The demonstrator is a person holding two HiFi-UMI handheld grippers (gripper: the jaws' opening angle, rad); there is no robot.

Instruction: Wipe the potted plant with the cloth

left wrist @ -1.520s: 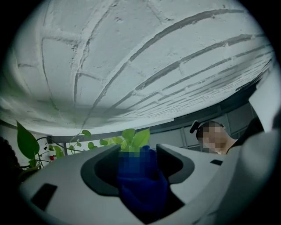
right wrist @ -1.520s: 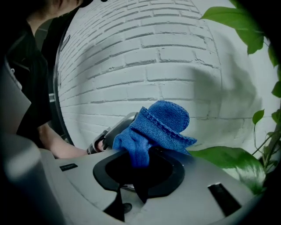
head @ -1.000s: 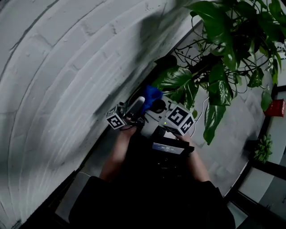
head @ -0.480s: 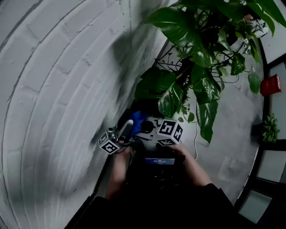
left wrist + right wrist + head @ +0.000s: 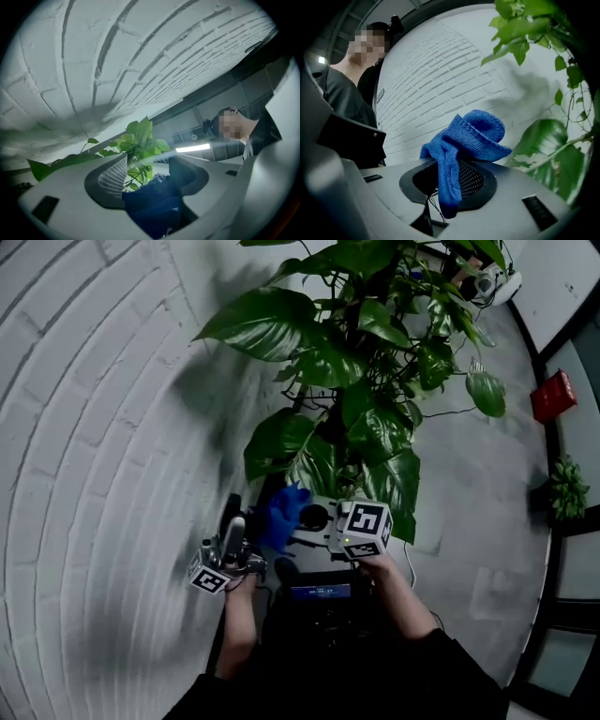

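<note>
The potted plant point(image 5: 356, 352) spreads big glossy leaves against the white wall; its pot is hidden under them. The blue cloth point(image 5: 279, 517) is bunched just below the lowest leaves, between both grippers. My right gripper point(image 5: 314, 518) points sideways at it and is shut on the cloth point(image 5: 473, 136), which bulges out past the pads. My left gripper point(image 5: 242, 514) points upward beside it. In the left gripper view the cloth point(image 5: 154, 206) fills the wide gap between the pads, with the plant point(image 5: 140, 140) beyond. A variegated leaf point(image 5: 548, 150) hangs close to the right jaw.
A white brick wall point(image 5: 94, 427) curves along the left. Grey floor point(image 5: 469, 474) lies to the right, with a red object point(image 5: 548, 395), a small green plant point(image 5: 565, 488) and dark window frames at the edge. A white cable point(image 5: 410, 559) runs beside my right hand.
Both grippers have lifted together with the cloth still between them. The head view has swung up, so the plant's whole crown now shows and the cloth sits just under the lowest leaves.
</note>
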